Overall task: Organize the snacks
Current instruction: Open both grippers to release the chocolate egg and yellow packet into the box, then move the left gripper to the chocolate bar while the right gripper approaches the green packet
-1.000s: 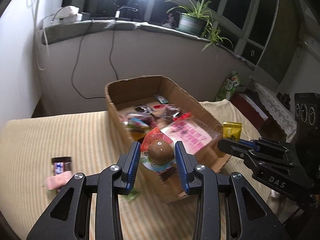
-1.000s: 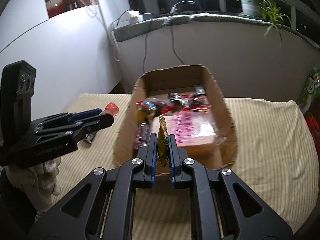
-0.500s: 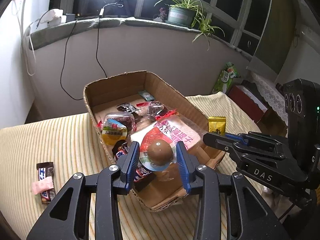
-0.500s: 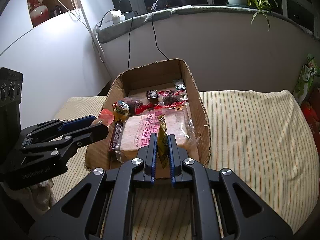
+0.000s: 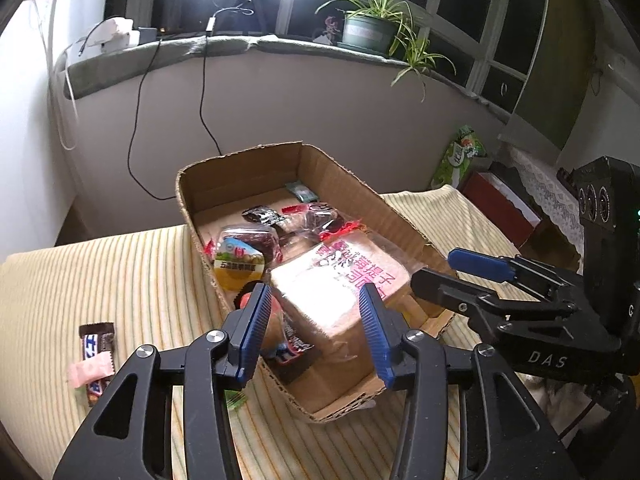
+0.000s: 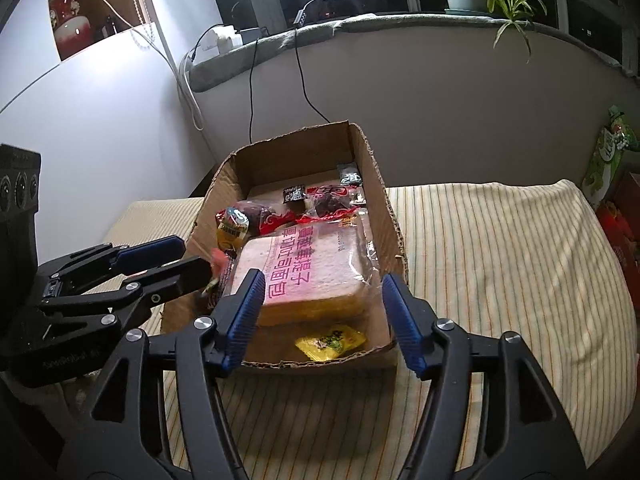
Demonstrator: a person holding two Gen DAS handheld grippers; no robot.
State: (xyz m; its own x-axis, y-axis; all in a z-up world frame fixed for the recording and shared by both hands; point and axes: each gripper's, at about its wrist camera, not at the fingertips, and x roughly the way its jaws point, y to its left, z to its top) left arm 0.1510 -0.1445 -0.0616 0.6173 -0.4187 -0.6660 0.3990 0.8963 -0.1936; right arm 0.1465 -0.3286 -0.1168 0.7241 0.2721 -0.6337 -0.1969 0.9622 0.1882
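Note:
An open cardboard box point(image 5: 404, 220) point(image 6: 376, 184) stands on the striped cloth. It holds a bagged bread loaf point(image 5: 344, 284) point(image 6: 312, 276) and several small snacks. My left gripper point(image 5: 316, 332) is open over the box's near left corner; the red egg snack packet point(image 5: 276, 320) lies just inside the box by its left finger. My right gripper point(image 6: 324, 316) is open over the box's near end; a yellow packet point(image 6: 332, 342) lies on the box floor below it. A chocolate bar point(image 5: 94, 348) and a pink candy point(image 5: 90, 370) lie on the cloth at left.
A green snack bag point(image 5: 460, 160) point(image 6: 608, 148) stands by the wall at right, above a red box point(image 5: 504, 208). Cables hang down the wall behind the box. A potted plant point(image 5: 368, 28) sits on the sill. The cloth stretches wide to the right of the box point(image 6: 500, 260).
Both grippers opened. The left one let go of the egg snack and the right one let go of the yellow packet; both now lie in the box.

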